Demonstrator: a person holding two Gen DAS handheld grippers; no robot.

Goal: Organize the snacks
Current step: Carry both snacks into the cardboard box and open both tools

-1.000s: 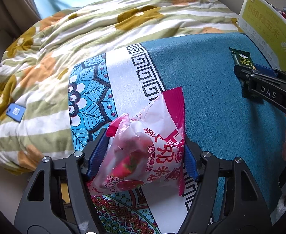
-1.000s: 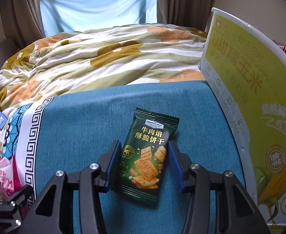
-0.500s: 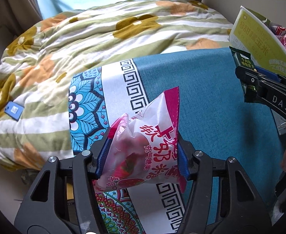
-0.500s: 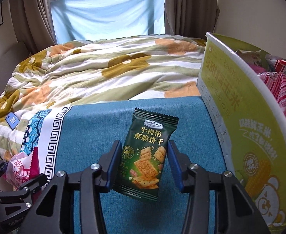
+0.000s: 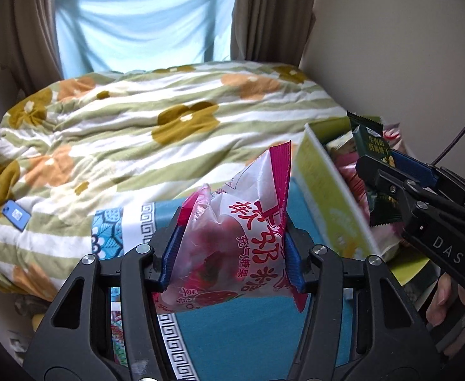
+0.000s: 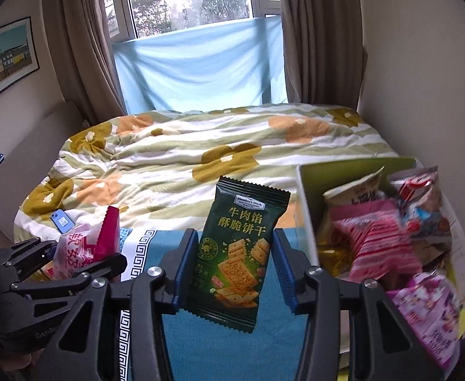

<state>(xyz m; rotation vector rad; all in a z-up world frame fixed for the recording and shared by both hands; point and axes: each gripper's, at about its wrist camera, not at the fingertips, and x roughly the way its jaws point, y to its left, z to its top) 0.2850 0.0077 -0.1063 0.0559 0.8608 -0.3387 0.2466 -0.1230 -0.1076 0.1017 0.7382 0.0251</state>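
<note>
Behind your grippers lies a bed with a floral quilt (image 6: 200, 146); your left gripper (image 5: 229, 254) jaws clamp the pink strawberry candy bag (image 5: 232, 247) above the teal cloth (image 5: 248, 333), your right gripper (image 6: 232, 266) jaws pinch the green cracker packet (image 6: 239, 254) beside the yellow-green snack box (image 6: 305, 209)

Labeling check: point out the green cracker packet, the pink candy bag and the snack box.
green cracker packet (image 6: 237, 254), right wrist view, middle of its printed front.
pink candy bag (image 5: 232, 247), left wrist view, centre of its front panel.
snack box (image 5: 330, 203), left wrist view, its yellow-green outer wall.
</note>
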